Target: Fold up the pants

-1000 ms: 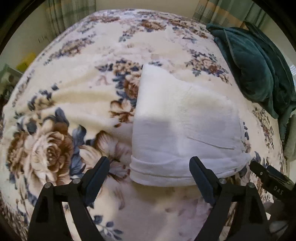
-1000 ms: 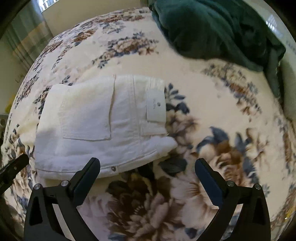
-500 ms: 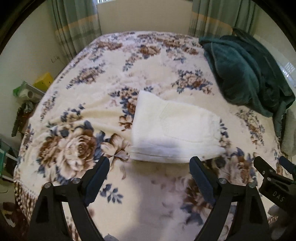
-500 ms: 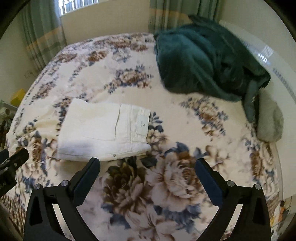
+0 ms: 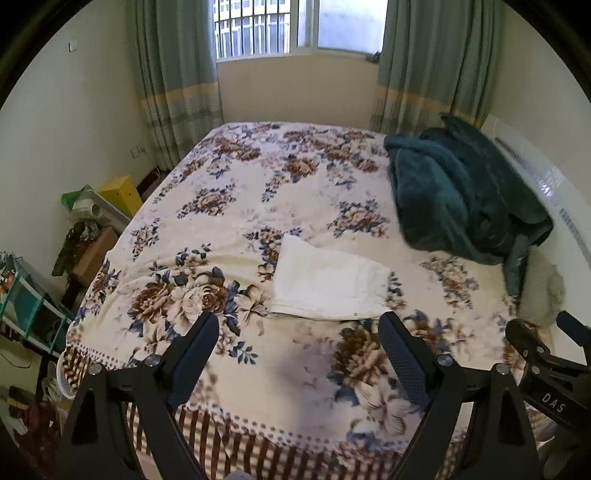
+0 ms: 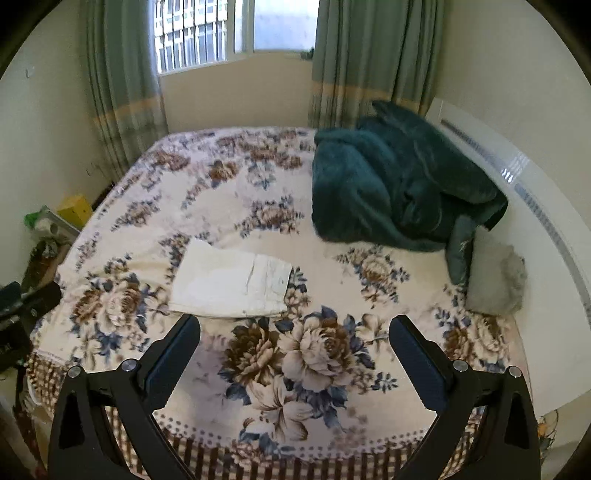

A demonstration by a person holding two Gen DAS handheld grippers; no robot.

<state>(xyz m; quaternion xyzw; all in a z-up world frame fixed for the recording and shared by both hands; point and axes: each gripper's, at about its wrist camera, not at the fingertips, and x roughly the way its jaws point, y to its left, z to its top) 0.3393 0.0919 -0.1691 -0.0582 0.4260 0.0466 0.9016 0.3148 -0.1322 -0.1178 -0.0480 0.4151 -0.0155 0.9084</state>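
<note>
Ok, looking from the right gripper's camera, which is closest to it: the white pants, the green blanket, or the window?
1. White pants, folded on the bed, ahead and left.
2. Green blanket, heaped farther back, right.
3. Window, on the far wall.

One folded pants [image 5: 328,288], one green blanket [image 5: 454,195], one pillow [image 6: 495,280], two curtains [image 5: 173,74].

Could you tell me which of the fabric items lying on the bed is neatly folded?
The white pants, a flat rectangle near the bed's front edge. The green blanket is heaped loosely at the far right.
</note>
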